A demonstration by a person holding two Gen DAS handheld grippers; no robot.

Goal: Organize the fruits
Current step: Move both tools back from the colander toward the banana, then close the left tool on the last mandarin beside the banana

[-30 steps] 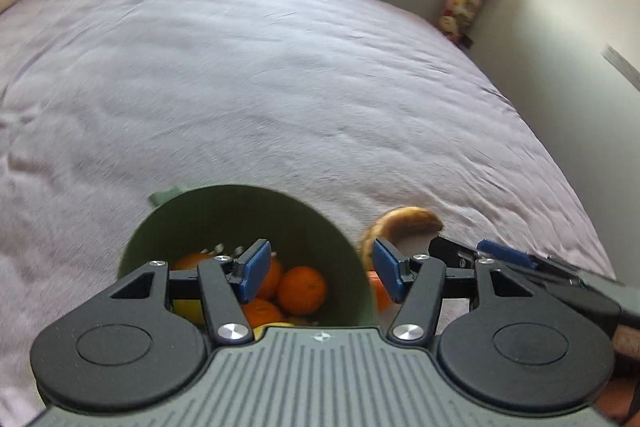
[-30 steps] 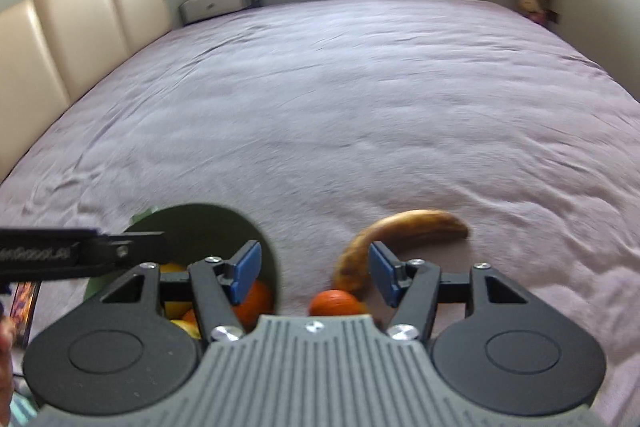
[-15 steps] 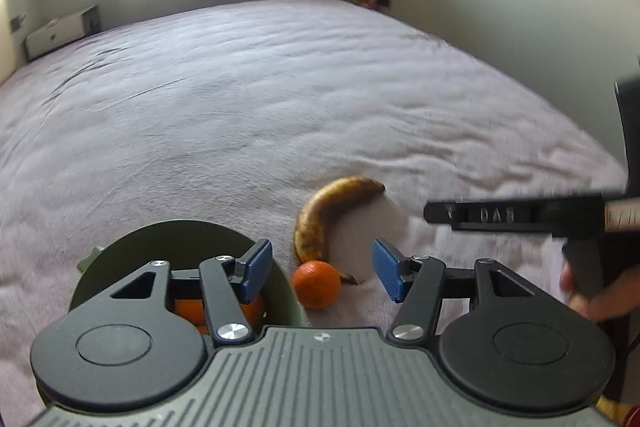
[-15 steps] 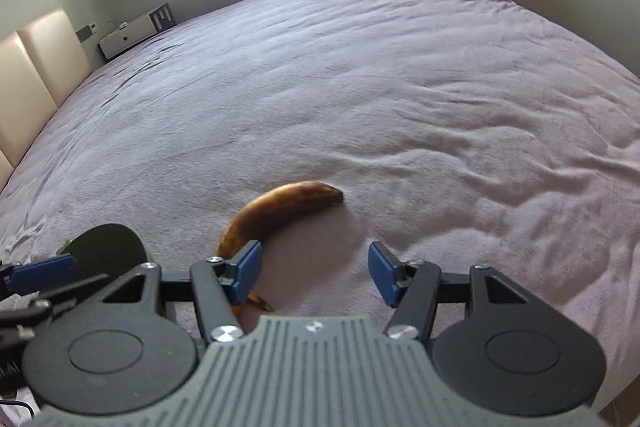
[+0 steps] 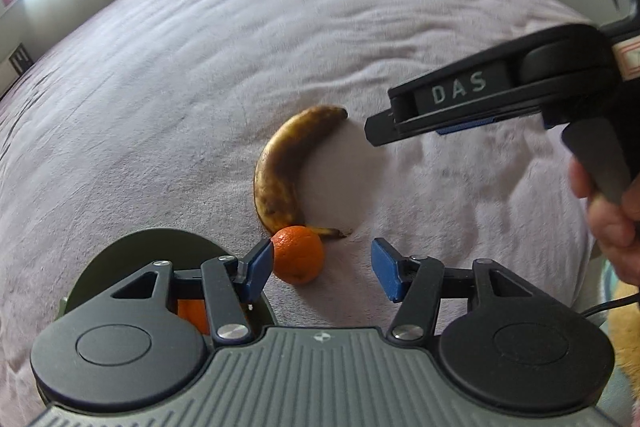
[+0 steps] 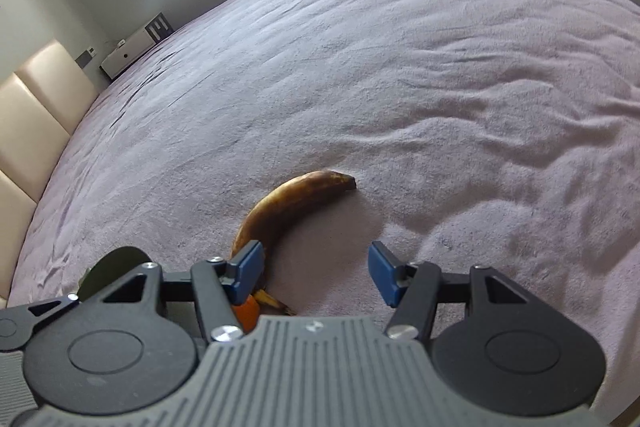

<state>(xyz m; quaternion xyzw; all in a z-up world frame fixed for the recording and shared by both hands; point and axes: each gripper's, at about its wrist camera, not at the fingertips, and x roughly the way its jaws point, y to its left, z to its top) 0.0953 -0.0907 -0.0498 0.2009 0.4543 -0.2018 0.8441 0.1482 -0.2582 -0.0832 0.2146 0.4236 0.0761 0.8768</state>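
The left tool (image 5: 322,269) has its blue pads spread with the jaws closing; an orange (image 5: 298,254) sits between them on the bed (image 5: 180,87), hard against the left pad and clear of the right one, so nothing is pinched. The right tool (image 6: 316,273) is spread too and holds nothing; only bedcover lies between its pads.

The dark green bowl (image 5: 132,247) is mostly hidden behind the left tool's linkage, with only a sliver of another orange (image 5: 192,311) showing inside; how much fruit it holds cannot be made out. In the right wrist view the loose orange is cut down to a small wedge under the left finger.

The right tool's side reads "DAS" in the left wrist view, beside a partly cut-off red-edged label, unreadable.

A brown-spotted banana (image 5: 286,171) curves away from the orange, its stem end touching it. A hand (image 5: 612,223) grips the right tool's handle at the frame edge. Beyond lie a padded headboard (image 6: 36,123) and a white box (image 6: 132,51) by the window.
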